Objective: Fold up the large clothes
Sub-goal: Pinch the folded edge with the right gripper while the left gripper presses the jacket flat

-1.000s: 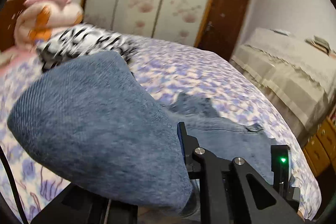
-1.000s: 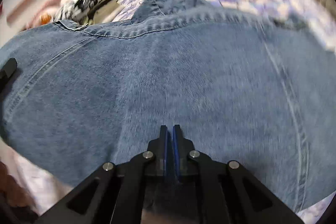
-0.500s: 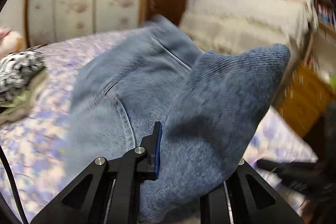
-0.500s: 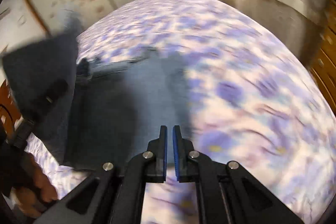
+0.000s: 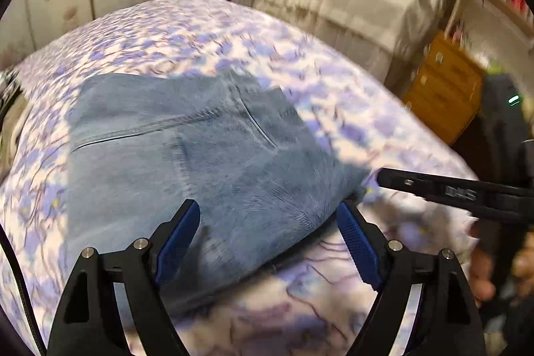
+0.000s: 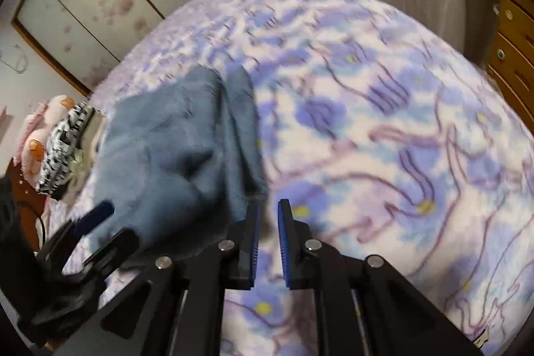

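Blue-padded, the left tool (image 5: pixel 267 226) has just been opening; its jaws stand wide with the folded jeans (image 5: pixel 187 155) between them, unpressed. The right tool (image 6: pixel 268 216), parted a crack, has been opening too and holds nothing. The jeans lie on the bed (image 6: pixel 383 129), nearer its foot edge.

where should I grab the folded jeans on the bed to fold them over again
Probably the thick folded edge of the jeans nearest the left gripper, coming in low from the near side: that edge sits raised off the bedspread between the open jaws.
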A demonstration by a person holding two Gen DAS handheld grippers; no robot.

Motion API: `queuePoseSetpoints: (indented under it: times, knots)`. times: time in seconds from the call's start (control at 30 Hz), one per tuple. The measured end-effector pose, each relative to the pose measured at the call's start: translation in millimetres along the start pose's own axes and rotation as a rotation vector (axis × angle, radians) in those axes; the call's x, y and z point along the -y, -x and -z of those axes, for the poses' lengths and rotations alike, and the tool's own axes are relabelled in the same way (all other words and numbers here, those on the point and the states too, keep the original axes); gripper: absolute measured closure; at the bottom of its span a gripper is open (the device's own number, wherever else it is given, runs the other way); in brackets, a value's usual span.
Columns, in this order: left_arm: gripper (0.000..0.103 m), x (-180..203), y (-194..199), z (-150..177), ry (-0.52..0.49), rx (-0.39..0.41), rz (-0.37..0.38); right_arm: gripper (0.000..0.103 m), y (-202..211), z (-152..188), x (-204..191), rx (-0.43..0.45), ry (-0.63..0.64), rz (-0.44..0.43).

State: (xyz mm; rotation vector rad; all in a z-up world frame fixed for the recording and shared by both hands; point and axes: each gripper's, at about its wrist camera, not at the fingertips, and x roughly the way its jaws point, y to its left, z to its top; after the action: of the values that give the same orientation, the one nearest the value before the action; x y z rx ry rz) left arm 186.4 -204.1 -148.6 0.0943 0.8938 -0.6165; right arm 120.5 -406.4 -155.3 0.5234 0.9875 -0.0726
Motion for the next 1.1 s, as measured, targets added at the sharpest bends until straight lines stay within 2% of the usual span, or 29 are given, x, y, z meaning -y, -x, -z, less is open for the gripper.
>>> queuePoseSetpoints:
  times: [0.07,0.17,0.23,0.27,0.33,0.4,0.53,0.63,0.67,0.77,0.83,0.87,0.93,0.97,1.03,1.1]
  knots:
    - [0.019,-19.4,20.2,0.4,0.074,0.030,0.001,0.084,5.7,-8.5,-5.8,0.013,0.002,-0.030]
    - [0.019,-59.7,31.5,3.3,0.173,0.028,-0.076,0.072,7.0,-19.7,-16.0,-0.012,-0.003,-0.110]
    - [0.019,-92.8,29.2,9.8,0.237,-0.008,-0.153,0.071,0.3,-26.8,-24.5,-0.052,-0.002,-0.153]
    - [0.019,-101.6,29.1,13.4,0.258,-0.020,-0.166,0.071,-5.7,-29.8,-29.3,-0.085,0.001,-0.178]
    - [0.019,-126.1,25.5,21.5,0.329,-0.047,-0.158,0.071,-19.5,-33.2,-37.3,-0.144,0.005,-0.200]
    - [0.019,-143.3,20.8,29.3,0.385,-0.065,-0.130,0.071,-33.7,-36.3,-42.8,-0.187,0.018,-0.187]
    - [0.019,-158.6,4.0,42.2,0.441,-0.112,-0.078,0.071,-63.6,-44.8,-41.5,-0.275,0.001,-0.214]
    - [0.019,-164.6,-6.3,44.6,0.467,-0.110,-0.033,0.072,-87.7,-48.2,-39.9,-0.328,0.003,-0.241]
    - [0.019,-165.6,-9.1,44.2,0.470,-0.110,-0.021,0.083,-93.0,-47.7,-39.9,-0.337,0.002,-0.237]
    - [0.020,-165.7,-14.3,38.9,0.461,-0.116,-0.021,0.093,-87.7,-45.4,-48.8,-0.288,0.079,-0.206]
    - [0.021,-161.8,-11.3,33.2,0.446,-0.102,-0.024,0.094,-60.3,-46.9,-60.8,-0.192,0.141,-0.198]
    - [0.021,-158.2,-7.3,30.2,0.431,-0.086,-0.019,0.094,-35.0,-48.0,-66.8,-0.110,0.168,-0.216]
    - [0.021,-150.3,-0.1,27.2,0.400,-0.055,-0.010,0.094,-9.1,-47.2,-71.4,-0.030,0.200,-0.219]
    - [0.021,-144.3,0.3,27.1,0.378,-0.046,-0.012,0.094,-2.2,-44.0,-72.2,-0.002,0.230,-0.192]
    - [0.021,-133.3,-7.8,31.1,0.338,-0.063,-0.029,0.094,-10.3,-38.4,-63.3,-0.013,0.241,-0.130]
    - [0.022,-127.6,-19.2,37.7,0.334,-0.088,-0.031,0.094,-38.1,-29.6,-41.5,-0.091,0.197,-0.096]
